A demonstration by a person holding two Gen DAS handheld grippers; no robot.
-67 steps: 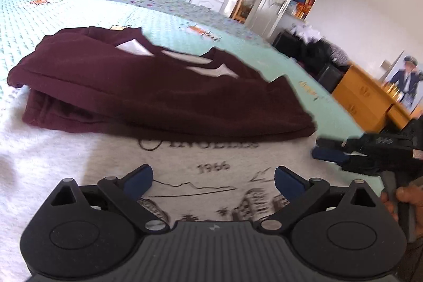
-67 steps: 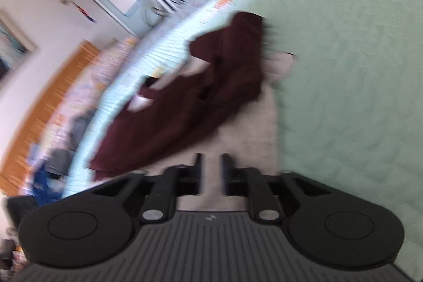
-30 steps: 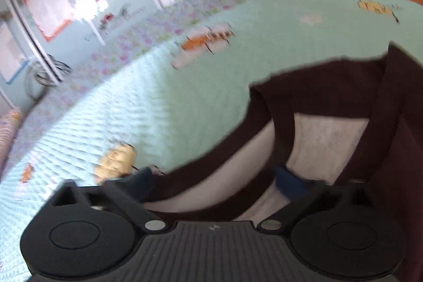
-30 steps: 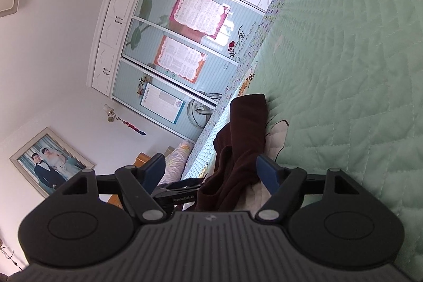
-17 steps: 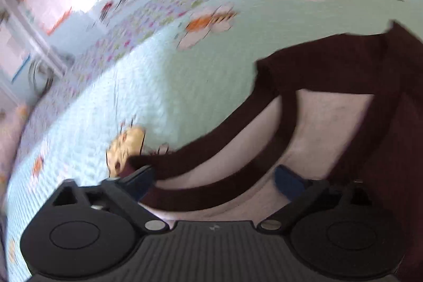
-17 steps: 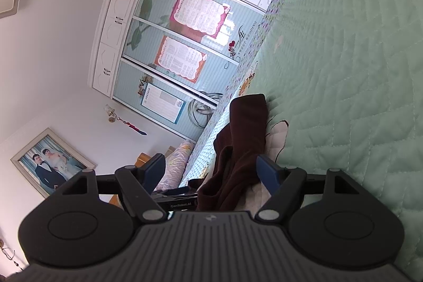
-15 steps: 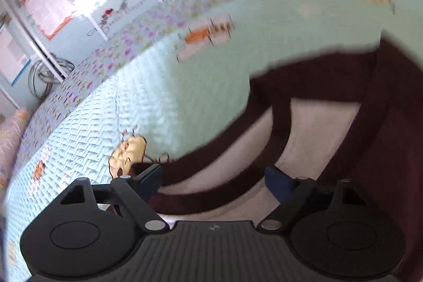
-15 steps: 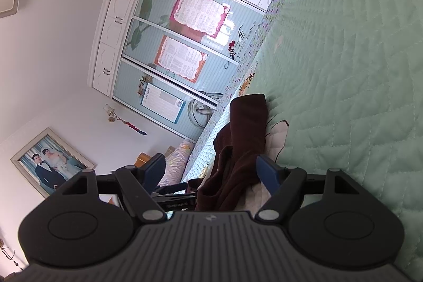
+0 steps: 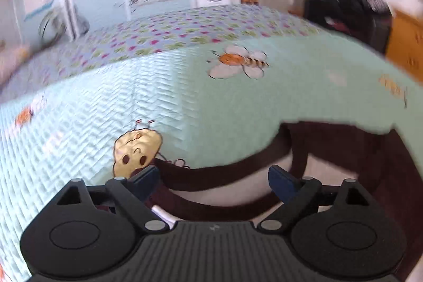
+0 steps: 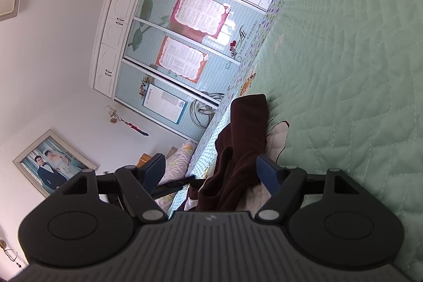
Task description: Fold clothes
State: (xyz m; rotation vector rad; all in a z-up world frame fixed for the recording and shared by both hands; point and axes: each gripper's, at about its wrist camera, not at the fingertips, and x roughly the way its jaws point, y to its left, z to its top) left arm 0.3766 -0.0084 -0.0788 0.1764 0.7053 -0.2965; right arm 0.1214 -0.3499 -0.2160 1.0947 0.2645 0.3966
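L gripper (image 9: 214,183): jaws wide apart and have just been opening further; blue pads clear of the cloth, nothing pinched. A dark maroon band of the garment (image 9: 343,149) runs across the gap under the fingertips, loose, w/ pale grey-white fabric showing below it. Garment lies on the mint quilted bedspread (image 9: 238,102), spreading off toward the right edge of the left wrist view; its band end sits just beside a yellow cartoon patch (image 9: 136,147) printed on the quilt. Bee print (image 9: 238,61) further up the bed, well apart from the cloth. View is motion-blurred.

R gripper (image 10: 210,172): jaws also spread wide, pads not touching anything, holds nothing. It looks level along the bed surface, view rolled sideways. Between its fingers and beyond: the same maroon garment (image 10: 246,136) bunched in a ridge on the bedspread (image 10: 343,70), pale part of it beside the right pad. A thin black part, prob. the other gripper, shows low between the fingers; hard to tell more.

Past the bed's far edge: wardrobe w/ light-blue sliding doors (image 10: 185,44) w/ pink and orange posters. Framed photo (image 10: 53,163) on the white wall.
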